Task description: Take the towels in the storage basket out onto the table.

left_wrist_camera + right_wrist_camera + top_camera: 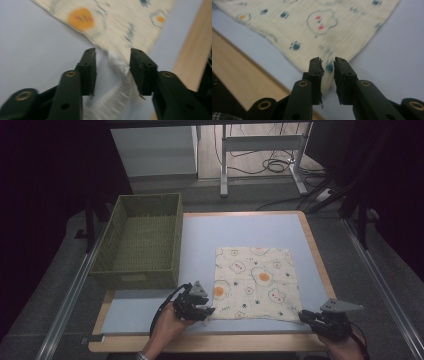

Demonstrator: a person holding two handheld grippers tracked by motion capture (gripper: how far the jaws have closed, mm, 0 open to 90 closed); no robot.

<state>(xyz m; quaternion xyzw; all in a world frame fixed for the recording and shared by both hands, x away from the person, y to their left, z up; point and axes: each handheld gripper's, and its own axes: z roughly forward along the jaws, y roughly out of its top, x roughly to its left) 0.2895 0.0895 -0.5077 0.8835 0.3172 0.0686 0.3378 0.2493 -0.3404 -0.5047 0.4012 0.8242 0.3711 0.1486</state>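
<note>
A cream cloth [256, 282] printed with fried eggs and little animals lies flat on the blue mat [240, 230]. My left gripper [207, 311] sits at the cloth's near left corner. In the left gripper view the cloth [120, 22] ends in a white ribbed tag [120, 75] that lies loose between the parted jaws of that gripper [112, 53]. My right gripper [304, 316] is at the near right corner. In the right gripper view the cloth [312, 25] has its corner in the narrow gap of that gripper [327, 61], with the pads just off it.
A green woven basket [135, 280] stands at the table's left, close behind my left hand. The wooden table edge [200, 342] runs along the front. Bare blue mat lies behind the cloth and left of it. Desk legs and cables [270, 165] are on the floor beyond.
</note>
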